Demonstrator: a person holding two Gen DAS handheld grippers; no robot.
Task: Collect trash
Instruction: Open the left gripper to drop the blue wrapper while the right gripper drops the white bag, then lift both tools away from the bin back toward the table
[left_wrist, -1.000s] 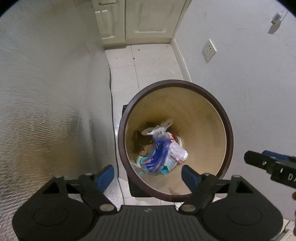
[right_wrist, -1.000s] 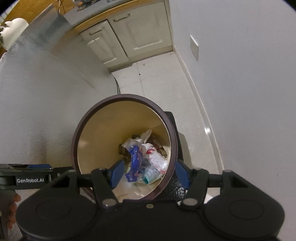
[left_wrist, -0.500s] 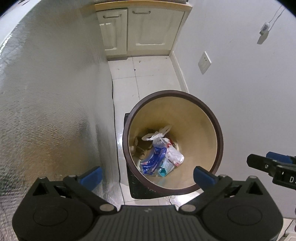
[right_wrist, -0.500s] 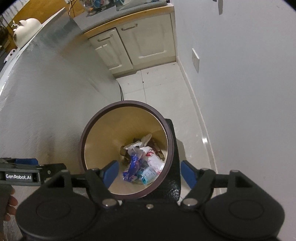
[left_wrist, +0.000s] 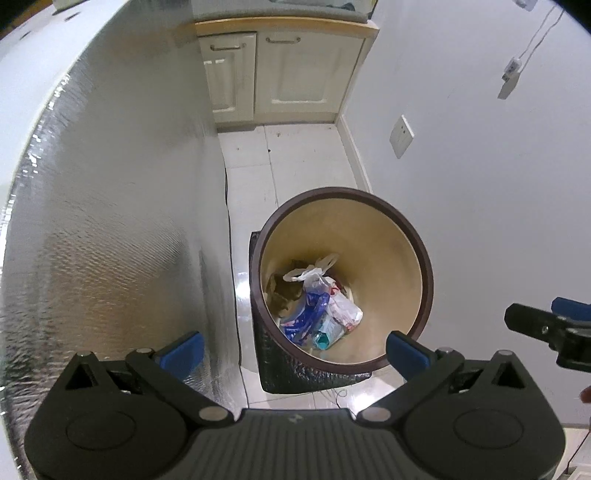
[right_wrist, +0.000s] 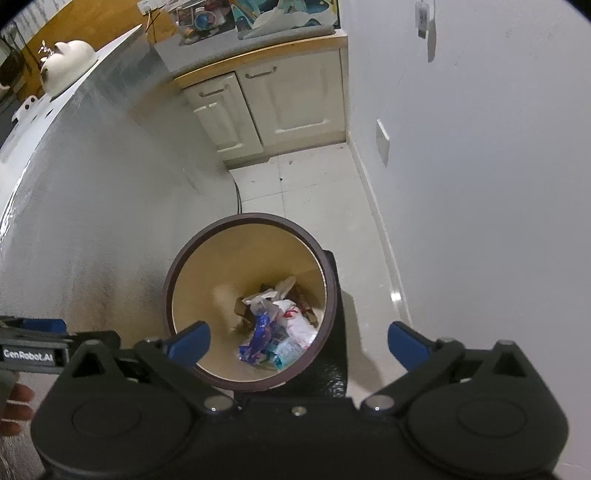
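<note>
Brown-rimmed bin (left_wrist: 424, 258): one; white bag (left_wrist: 343, 308): one; grippers: two.

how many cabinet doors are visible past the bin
2: the left cream panelled cabinet door and the right cream panelled cabinet door, side by side under the counter; more may be hidden behind the silver appliance.

Black grippers (left_wrist: 293, 349), blue fingertips (left_wrist: 404, 347), white "GenRobot.AI" lettering.
</note>
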